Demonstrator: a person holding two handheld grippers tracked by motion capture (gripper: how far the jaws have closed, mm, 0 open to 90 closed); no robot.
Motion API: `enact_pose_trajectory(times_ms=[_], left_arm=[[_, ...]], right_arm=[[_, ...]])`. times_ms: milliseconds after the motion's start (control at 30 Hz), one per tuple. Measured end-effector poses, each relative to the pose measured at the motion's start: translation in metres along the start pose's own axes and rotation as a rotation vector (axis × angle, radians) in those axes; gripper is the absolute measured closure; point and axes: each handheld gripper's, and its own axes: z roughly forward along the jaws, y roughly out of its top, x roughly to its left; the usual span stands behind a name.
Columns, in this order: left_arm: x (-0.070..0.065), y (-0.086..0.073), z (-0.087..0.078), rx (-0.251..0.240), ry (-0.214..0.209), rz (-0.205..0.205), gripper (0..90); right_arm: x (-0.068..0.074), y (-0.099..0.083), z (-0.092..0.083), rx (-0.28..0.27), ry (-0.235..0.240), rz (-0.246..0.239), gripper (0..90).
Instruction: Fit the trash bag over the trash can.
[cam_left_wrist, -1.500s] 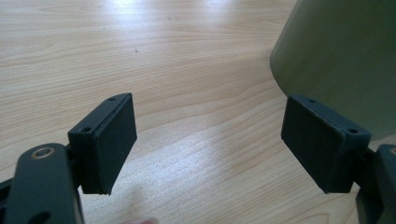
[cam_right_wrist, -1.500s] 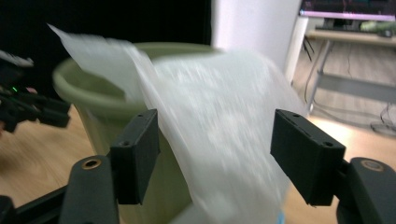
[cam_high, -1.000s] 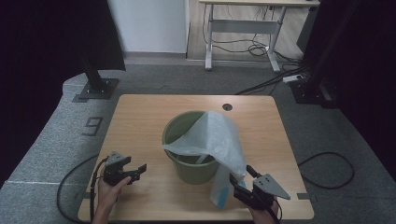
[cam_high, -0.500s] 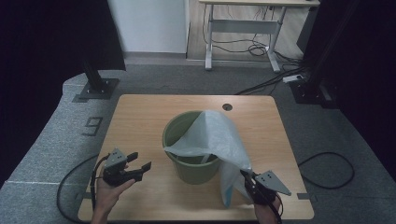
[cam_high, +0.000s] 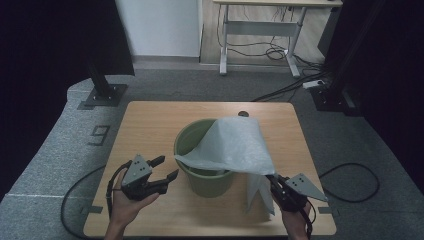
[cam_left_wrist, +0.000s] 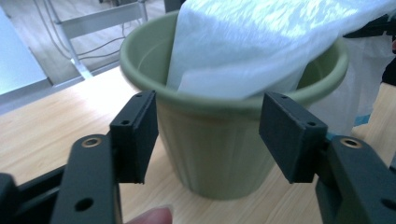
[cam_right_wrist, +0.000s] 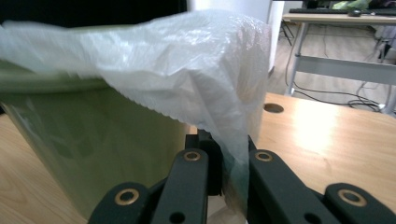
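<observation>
A green plastic pot (cam_high: 202, 172) stands mid-table with a white thin plastic bag (cam_high: 230, 147) draped over its rim and hanging down its right side. My right gripper (cam_high: 274, 186) is shut on the bag's hanging edge, with the film pinched between the jaws (cam_right_wrist: 229, 154) beside the pot (cam_right_wrist: 93, 154). My left gripper (cam_high: 165, 170) hovers just left of the pot, apart from it. Its jaws have just been closing and still stand open with nothing between them. In the left gripper view the pot (cam_left_wrist: 219, 154) and bag (cam_left_wrist: 261, 42) lie straight beyond the gripper (cam_left_wrist: 210, 135).
The wooden table (cam_high: 150, 125) has a round cable hole (cam_high: 243, 114) near its far edge. Beyond it are a black stand base (cam_high: 102, 95), a desk frame (cam_high: 260, 25) and floor cables (cam_high: 350, 185).
The right gripper's jaws closed on the bag's hanging edge and shifted slightly. The left gripper rose and moved toward the pot, its jaws narrowing.
</observation>
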Motion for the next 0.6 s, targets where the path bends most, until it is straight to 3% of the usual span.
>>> enact_pose_trajectory(times_ms=[367, 600], left_arm=[[0.005, 0.008, 0.012, -0.009, -0.074, 0.003, 50.4], [0.002, 0.018, 0.032, 0.034, -0.132, 0.006, 55.1]], right_arm=[[-0.005, 0.026, -0.001, -0.022, 0.016, -0.001, 87.9], [-0.003, 0.052, 0.000, -0.055, 0.033, -0.021, 87.9]])
